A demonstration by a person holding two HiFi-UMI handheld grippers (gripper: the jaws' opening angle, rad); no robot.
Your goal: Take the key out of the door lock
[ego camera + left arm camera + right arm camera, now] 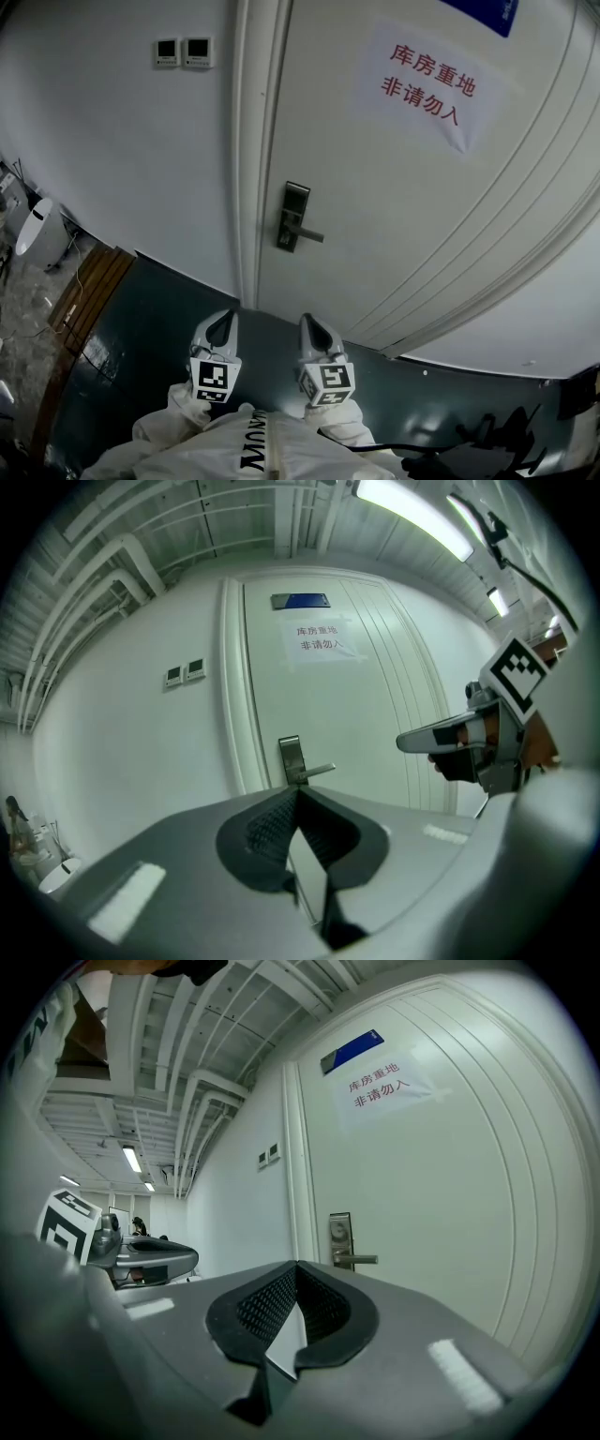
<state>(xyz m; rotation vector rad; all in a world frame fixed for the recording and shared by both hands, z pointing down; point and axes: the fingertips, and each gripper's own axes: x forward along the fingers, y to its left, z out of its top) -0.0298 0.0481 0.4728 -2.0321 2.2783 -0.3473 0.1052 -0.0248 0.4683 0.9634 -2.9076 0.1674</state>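
You hold both grippers low in front of your body, side by side, near each other but not touching. Your left gripper (pixel 223 326) points forward, and its jaws are closed tip to tip with nothing between them. Your right gripper (pixel 313 328) stands about parallel to it, and its jaws are also pressed together and empty. The left marker cube (pixel 214 380) and the right marker cube (pixel 328 380) face up toward your head. Your left sleeve (pixel 172 411) and right sleeve (pixel 337 424) are white and reach the back of the grippers.
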